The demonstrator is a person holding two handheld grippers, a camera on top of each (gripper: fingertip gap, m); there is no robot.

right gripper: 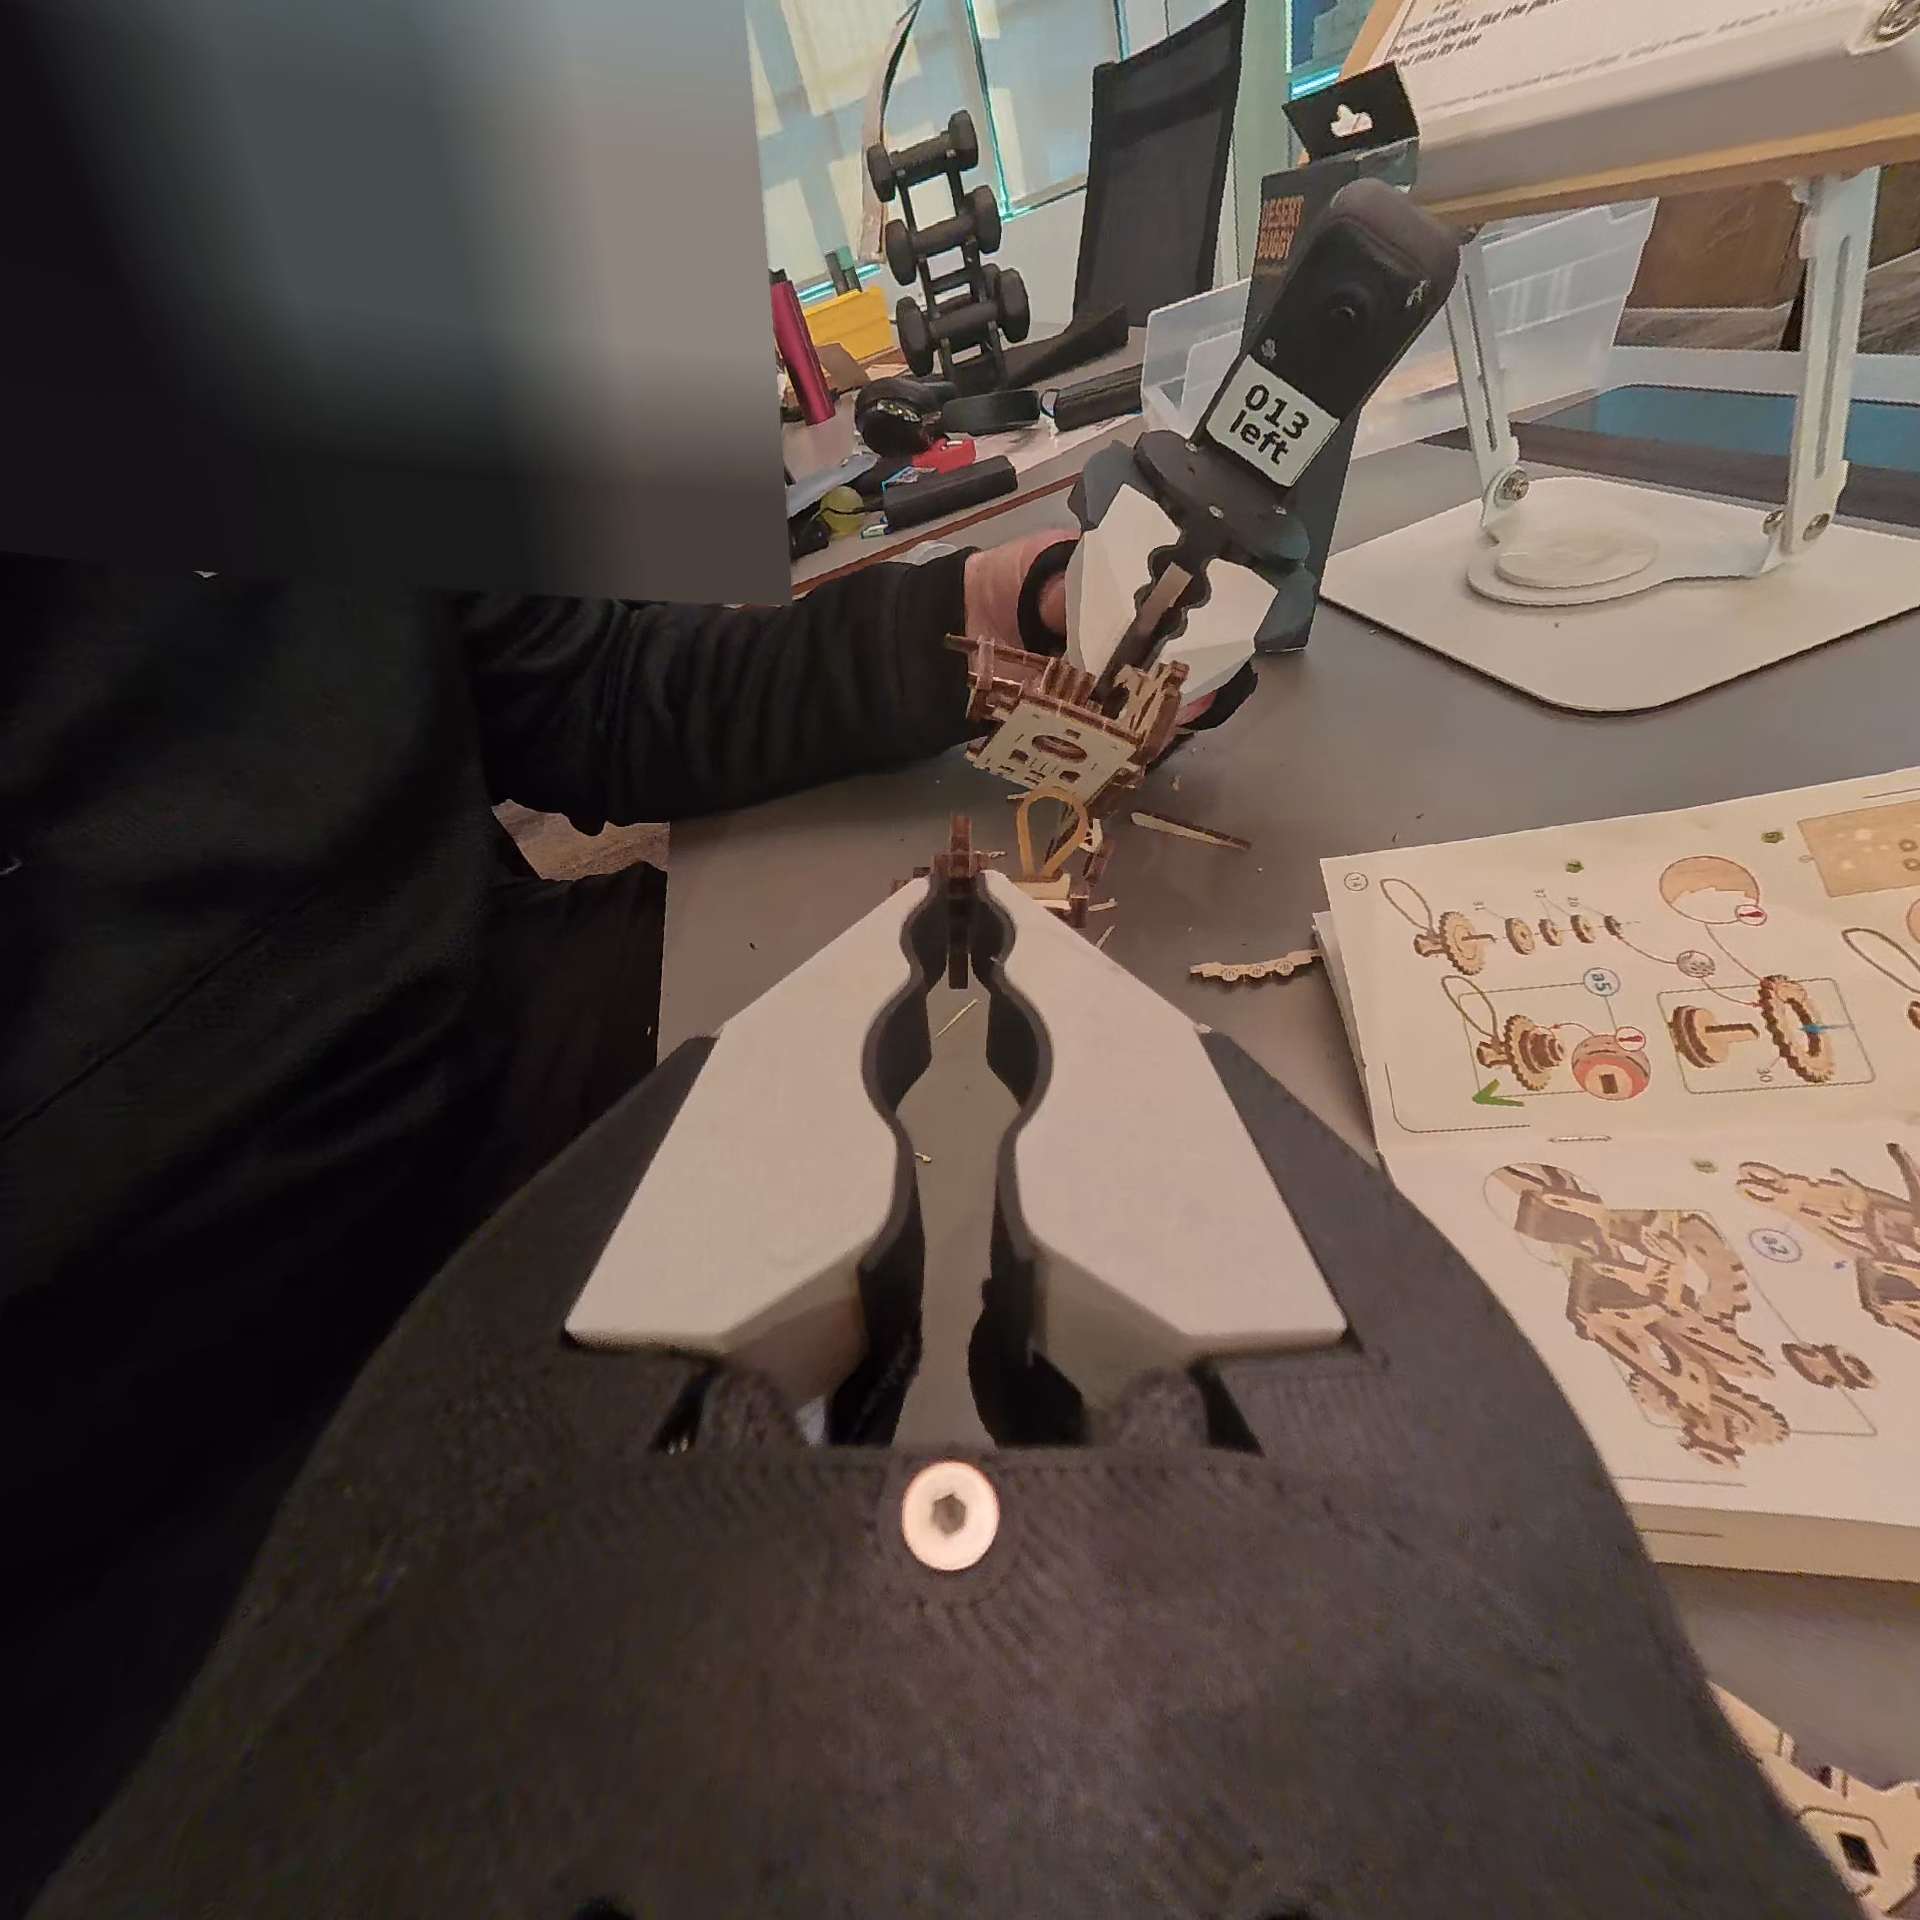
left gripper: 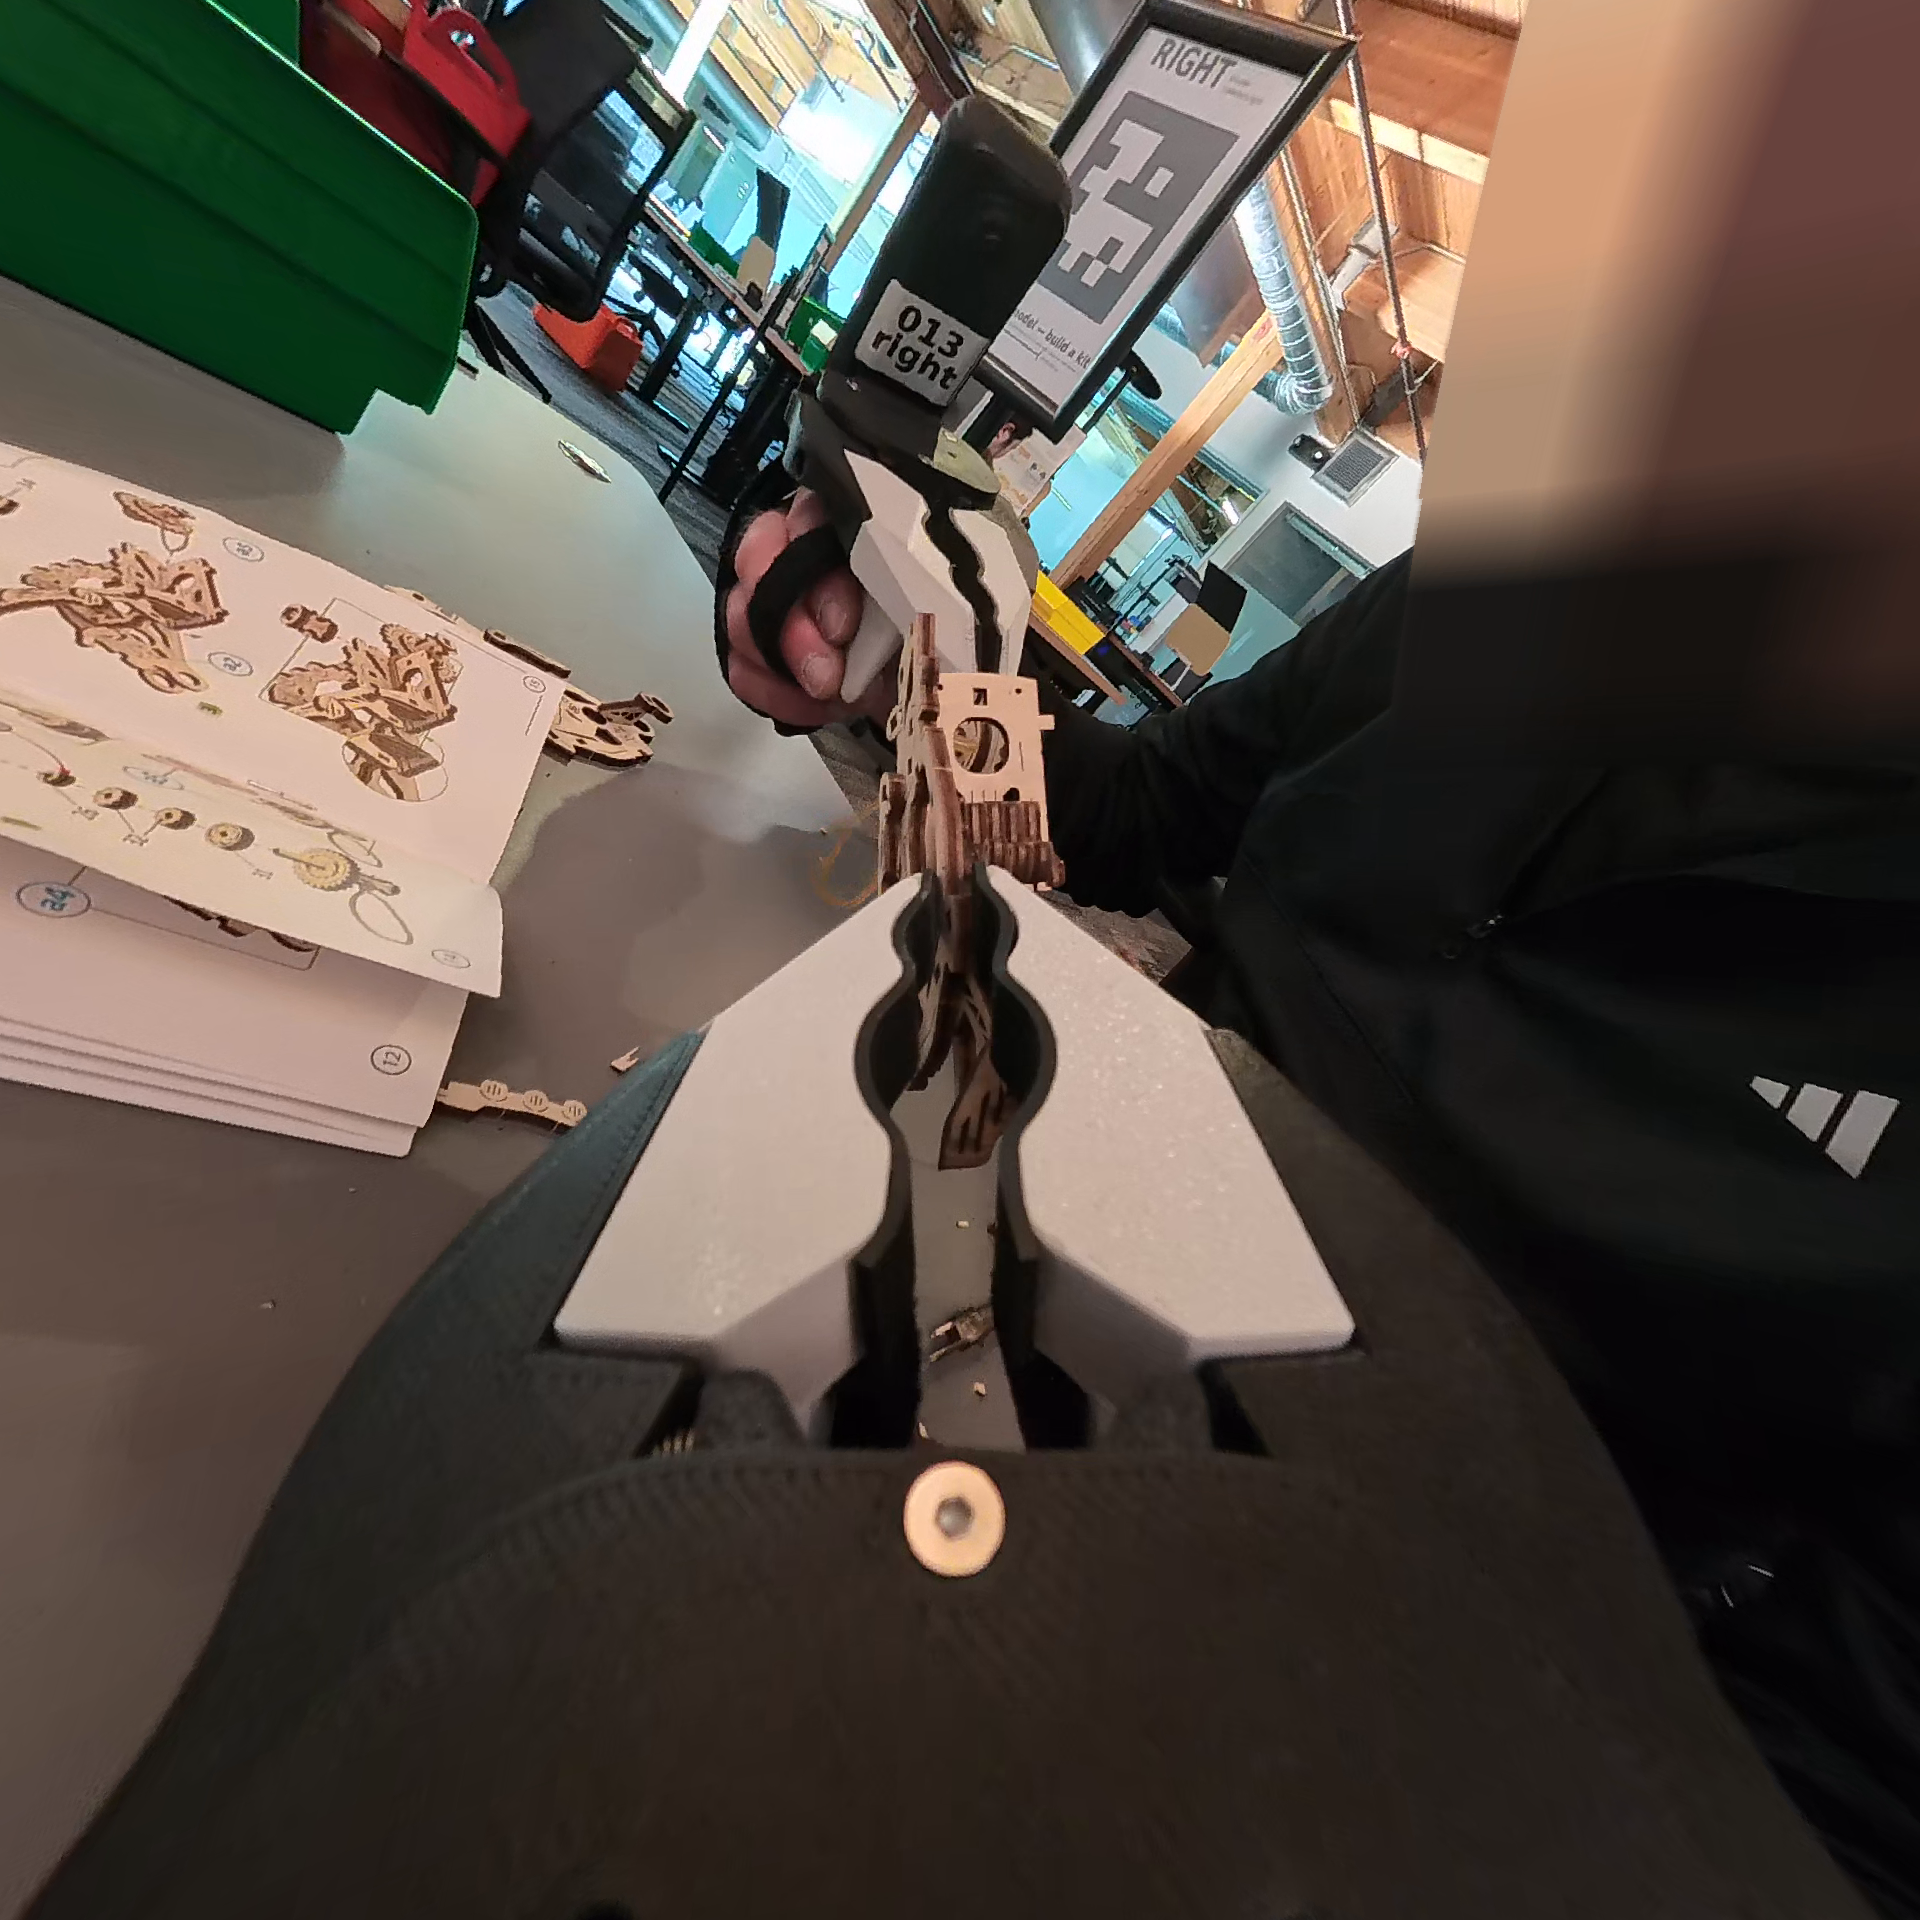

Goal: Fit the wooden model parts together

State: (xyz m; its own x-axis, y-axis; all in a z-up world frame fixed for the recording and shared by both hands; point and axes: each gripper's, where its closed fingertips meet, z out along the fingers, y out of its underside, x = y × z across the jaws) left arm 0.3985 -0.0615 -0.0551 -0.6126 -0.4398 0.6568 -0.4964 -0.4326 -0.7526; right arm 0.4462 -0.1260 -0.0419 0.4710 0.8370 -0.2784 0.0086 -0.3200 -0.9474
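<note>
Wooden model assembly (right gripper: 1049,717), partly built, sits clamped in our left gripper (left gripper: 951,883); our right gripper (right gripper: 954,883) pinches a small wooden part (right gripper: 958,847), unfitted; loose pieces (left gripper: 608,717) remain.

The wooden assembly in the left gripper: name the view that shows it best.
Right wrist view: the wooden assembly shows whole, clamped by the left gripper. In the left wrist view it is edge-on, partly hidden between that gripper's own fingers.

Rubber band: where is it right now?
In the right wrist view the rubber band lies on the table, just below the model held in the left tool.
</note>
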